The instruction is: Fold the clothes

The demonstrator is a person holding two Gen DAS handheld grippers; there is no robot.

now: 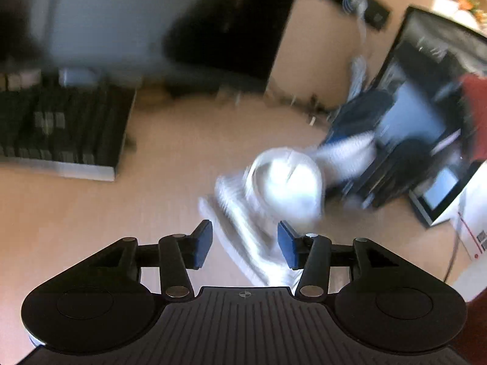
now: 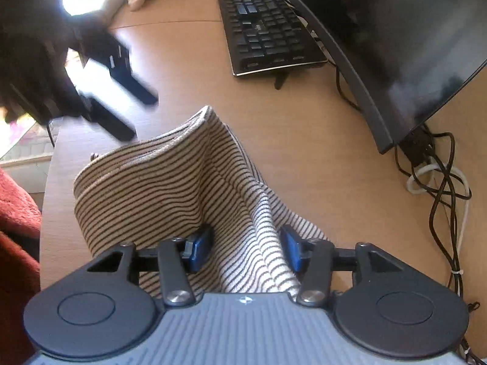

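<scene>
The tabletop (image 2: 188, 60) fills both my views, with a monitor (image 2: 395, 45) at two o'clock in the right view and a keyboard (image 2: 264, 24) at twelve. The cloth (image 2: 158, 182), striped, lies on the tabletop and runs from my right gripper (image 2: 246, 249) up toward eleven o'clock; that is its long axis, ending in a raised folded edge. My right jaws stand open, with a ridge of the cloth rising between them, and neither pad clearly presses it. In the blurred left view the cloth (image 1: 243, 237) trails from between my left gripper (image 1: 245, 245) toward one o'clock, where it bunches pale. My left jaws are open too and hold nothing. By my judgement the right is nearer, already astride the fabric; closing there comes first.
</scene>
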